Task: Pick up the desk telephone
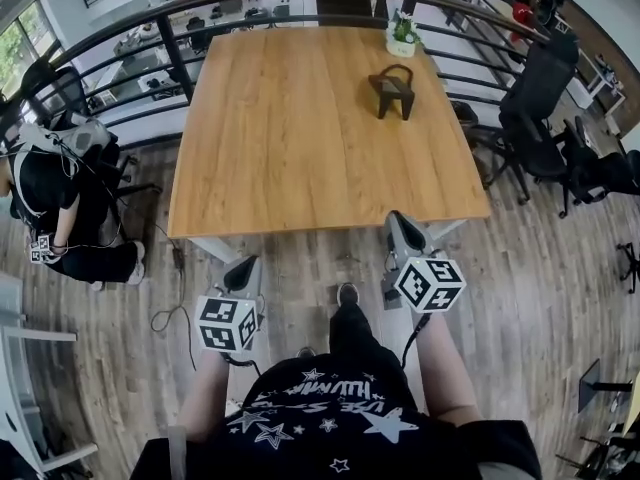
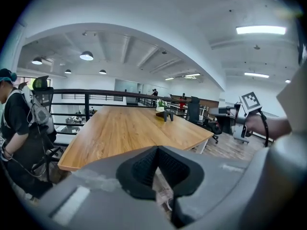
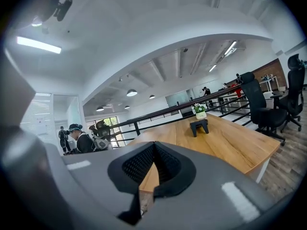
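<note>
A black desk telephone stands on the far right part of the wooden table, just in front of a small potted plant. The left gripper view has the telephone small and far off; the right gripper view has it closer. Both grippers hang short of the table's near edge, over the floor. My left gripper is shut with nothing in it. My right gripper reaches just under the table's near edge, and its pads are closed together and hold nothing.
A black metal railing curves behind the table. A person in black stands at the left with gear. Black office chairs crowd the right side. A cable lies on the wood floor near the table's left leg.
</note>
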The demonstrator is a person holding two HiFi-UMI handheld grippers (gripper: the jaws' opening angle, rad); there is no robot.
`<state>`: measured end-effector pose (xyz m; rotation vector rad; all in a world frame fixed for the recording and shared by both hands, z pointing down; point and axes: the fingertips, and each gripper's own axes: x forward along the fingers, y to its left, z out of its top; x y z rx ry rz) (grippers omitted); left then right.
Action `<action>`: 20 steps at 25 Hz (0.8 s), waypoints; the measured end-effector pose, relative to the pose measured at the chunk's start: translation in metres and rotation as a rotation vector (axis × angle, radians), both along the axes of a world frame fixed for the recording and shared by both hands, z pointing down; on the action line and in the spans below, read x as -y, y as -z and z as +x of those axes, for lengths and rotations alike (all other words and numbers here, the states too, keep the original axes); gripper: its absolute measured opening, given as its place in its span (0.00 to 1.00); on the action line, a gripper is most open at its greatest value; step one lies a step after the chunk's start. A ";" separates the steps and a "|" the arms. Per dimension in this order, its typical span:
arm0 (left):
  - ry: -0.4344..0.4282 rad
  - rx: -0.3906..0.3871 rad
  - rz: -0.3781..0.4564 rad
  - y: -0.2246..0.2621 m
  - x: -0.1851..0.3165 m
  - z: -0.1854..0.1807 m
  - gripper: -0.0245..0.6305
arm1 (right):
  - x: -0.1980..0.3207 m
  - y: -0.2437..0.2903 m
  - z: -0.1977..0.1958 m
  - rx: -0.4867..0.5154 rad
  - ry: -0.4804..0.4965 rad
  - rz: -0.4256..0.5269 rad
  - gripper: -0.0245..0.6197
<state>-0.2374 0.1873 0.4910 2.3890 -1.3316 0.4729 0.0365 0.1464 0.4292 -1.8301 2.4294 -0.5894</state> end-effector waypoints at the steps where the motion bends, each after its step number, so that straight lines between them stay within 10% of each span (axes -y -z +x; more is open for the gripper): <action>1: 0.008 0.005 -0.001 0.000 0.009 0.002 0.04 | 0.010 -0.003 0.003 0.008 0.002 -0.006 0.04; 20: 0.069 0.038 0.003 0.000 0.163 0.092 0.04 | 0.186 -0.030 0.112 0.158 -0.019 -0.089 0.04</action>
